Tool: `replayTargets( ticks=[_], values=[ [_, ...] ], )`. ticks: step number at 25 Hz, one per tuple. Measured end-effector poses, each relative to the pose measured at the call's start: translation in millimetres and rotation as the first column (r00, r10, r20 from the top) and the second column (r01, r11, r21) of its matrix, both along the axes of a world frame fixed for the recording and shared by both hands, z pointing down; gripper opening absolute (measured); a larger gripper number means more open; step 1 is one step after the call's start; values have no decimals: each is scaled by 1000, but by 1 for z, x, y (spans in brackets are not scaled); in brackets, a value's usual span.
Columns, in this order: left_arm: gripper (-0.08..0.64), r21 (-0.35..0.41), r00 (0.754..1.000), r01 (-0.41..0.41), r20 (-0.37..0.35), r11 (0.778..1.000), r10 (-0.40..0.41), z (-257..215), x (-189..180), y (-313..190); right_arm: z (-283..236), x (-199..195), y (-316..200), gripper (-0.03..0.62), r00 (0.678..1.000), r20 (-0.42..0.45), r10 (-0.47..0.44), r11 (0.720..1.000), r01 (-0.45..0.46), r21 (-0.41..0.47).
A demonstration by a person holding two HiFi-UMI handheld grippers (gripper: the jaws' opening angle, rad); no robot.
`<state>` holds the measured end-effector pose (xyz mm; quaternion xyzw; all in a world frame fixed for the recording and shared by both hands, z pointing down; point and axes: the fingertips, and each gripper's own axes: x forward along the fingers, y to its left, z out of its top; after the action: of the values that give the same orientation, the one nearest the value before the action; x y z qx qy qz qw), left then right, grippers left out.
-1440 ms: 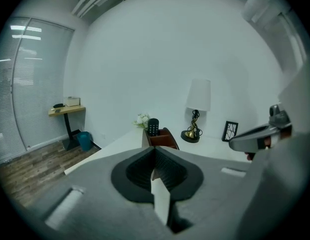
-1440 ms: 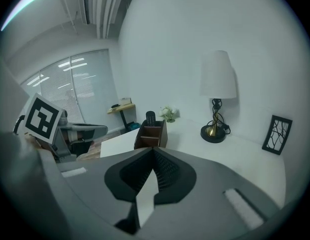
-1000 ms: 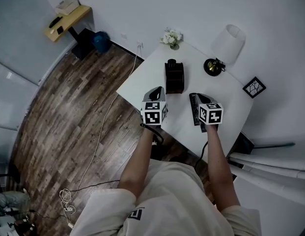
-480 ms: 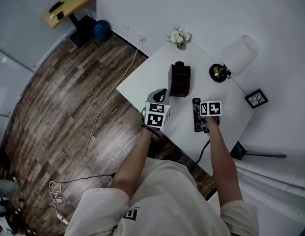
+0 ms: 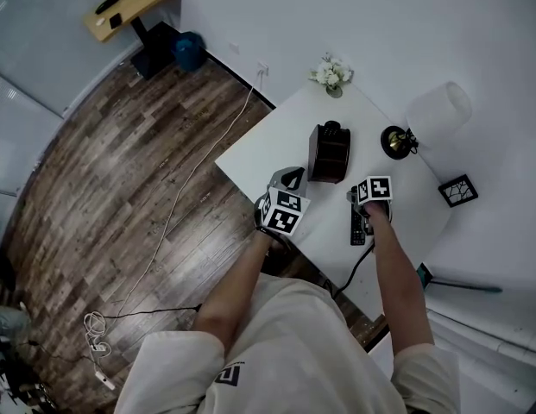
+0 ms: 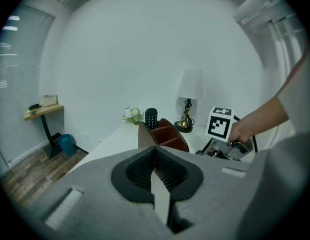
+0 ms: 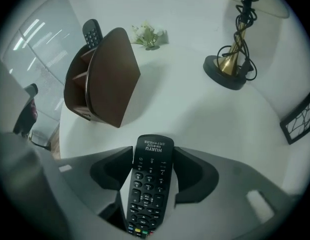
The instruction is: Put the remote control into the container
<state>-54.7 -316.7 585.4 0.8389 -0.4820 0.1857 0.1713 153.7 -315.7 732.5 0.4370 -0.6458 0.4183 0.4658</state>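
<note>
Now the right hand-held gripper (image 7: 154,170) has dropped, jaws just opening wide, astride the long black plastic remote control (image 7: 147,199) lying ungripped on the white tabletop (image 7: 194,114) near the brown wooden container (image 7: 102,76), so grasping likely comes next.

- "HUAYU" in white capitals stands across the far end of the remote control (image 7: 151,184), at the near right of the table (image 7: 189,109). It reads upside down in the right gripper view.
- A smaller line of white print beyond the brand is too fine to read.
- The keys carry white digits, 0 the plainest.
- A dark mark on the shirt (image 5: 236,374) is illegible.
</note>
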Motion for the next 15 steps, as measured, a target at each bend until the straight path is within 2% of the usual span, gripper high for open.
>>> replayTargets(
  ticks=[5,9,12,15],
  values=[
    [5,10,999,-15,41,1000,14,4,-7,-4,0,1,-2,250,1000,-26,11,1000,-11,-10],
    [5,12,999,-24,36,1000,24,2,-2,-3,-5,-3,0,244,1000,-10,9,999,-8,44],
    [5,18,999,-31,29,999,30,-1,2,-1,-31,-15,-5,242,998,66,3,986,-14,168],
    [5,26,999,-32,22,999,31,-5,8,3,-74,-30,-4,242,985,171,-21,932,-43,361]
  ],
)
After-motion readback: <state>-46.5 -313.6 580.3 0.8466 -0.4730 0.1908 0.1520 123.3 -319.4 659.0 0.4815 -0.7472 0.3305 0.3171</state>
